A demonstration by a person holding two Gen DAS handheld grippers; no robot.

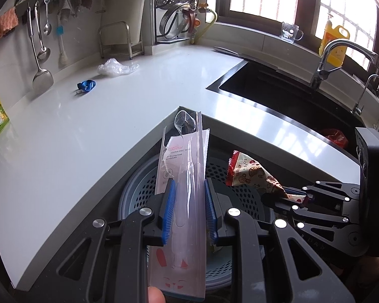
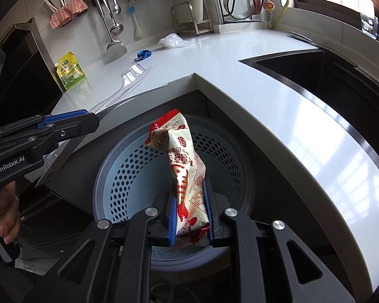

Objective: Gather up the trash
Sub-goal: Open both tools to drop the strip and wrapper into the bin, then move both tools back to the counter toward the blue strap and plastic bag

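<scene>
We've got both pieces over the bin (image 2: 118, 166): left gripper (image 1: 189, 212) pinching the toothbrush pack (image 1: 182, 176), right gripper (image 2: 190, 217) pinching the snack wrapper (image 2: 184, 166). Worry is that long pack could catch the rim and flop onto the floor once we let go.

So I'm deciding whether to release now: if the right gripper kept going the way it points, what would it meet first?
Probably the perforated bin below: the right gripper, jaws shut on the snack wrapper, points down into its opening. Depth is unclear, so whether wall or bottom comes first is uncertain.
</scene>
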